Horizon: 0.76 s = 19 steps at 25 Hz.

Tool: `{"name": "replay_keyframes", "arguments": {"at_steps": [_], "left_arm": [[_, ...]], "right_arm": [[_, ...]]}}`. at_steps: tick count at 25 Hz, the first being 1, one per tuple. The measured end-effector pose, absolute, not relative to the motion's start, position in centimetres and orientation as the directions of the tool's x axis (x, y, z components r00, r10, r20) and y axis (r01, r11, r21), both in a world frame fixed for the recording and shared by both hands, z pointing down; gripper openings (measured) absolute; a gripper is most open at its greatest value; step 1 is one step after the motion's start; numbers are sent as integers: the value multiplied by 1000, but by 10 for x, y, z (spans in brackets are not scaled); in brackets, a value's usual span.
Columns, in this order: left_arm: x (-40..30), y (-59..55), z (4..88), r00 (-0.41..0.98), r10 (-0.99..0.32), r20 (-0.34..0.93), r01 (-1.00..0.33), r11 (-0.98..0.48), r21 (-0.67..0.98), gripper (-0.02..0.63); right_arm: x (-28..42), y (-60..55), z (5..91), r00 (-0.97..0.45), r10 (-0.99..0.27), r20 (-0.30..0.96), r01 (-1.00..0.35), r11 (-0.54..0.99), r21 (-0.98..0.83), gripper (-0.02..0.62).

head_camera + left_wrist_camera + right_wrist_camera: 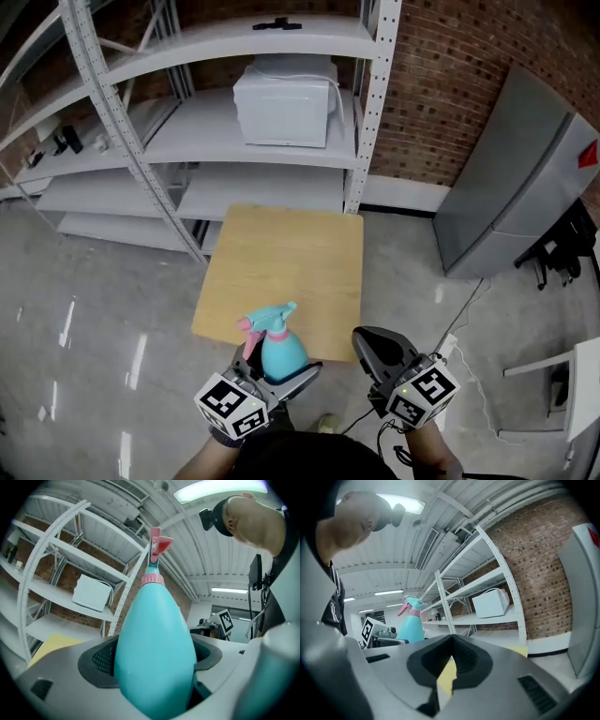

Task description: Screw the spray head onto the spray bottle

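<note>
White shelving [187, 141] bearing a white box [284, 103] fills ten to twelve o'clock above the polished floor [94, 309]. At six o'clock the left gripper [279, 367] clamps the teal spray bottle [282, 349], pink spray head [267, 322] on its neck, by the wooden table [291, 253]'s near edge. At five the right gripper [373, 345] is closed on nothing, with brick wall [450, 84] at one and a grey cabinet [516, 187] at three.

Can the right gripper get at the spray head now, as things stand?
Probably yes. The spray head stands free above the left gripper, which clamps only the bottle body. Nothing lies between it and the right gripper, whose shut jaws must open first.
</note>
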<state>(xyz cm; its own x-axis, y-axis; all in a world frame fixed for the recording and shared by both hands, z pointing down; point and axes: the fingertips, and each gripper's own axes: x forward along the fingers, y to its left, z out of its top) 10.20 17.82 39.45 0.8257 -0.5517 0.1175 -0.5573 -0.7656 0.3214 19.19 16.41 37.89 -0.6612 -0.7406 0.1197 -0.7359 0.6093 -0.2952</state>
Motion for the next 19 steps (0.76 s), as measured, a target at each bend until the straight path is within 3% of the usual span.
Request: {"name": "replay_keyframes", "arguments": {"at_steps": [11,19], "left_arm": [[131,286,354,785,-608,122,-619,-755,217,400],[97,324,340,802,-588,108,-597,-786,161,400]], "right_arm": [[206,271,347,-691,-722,43,-707,662,-249,0],[169,309,327,-646,-763,15,-750,631,-198,0]]}}
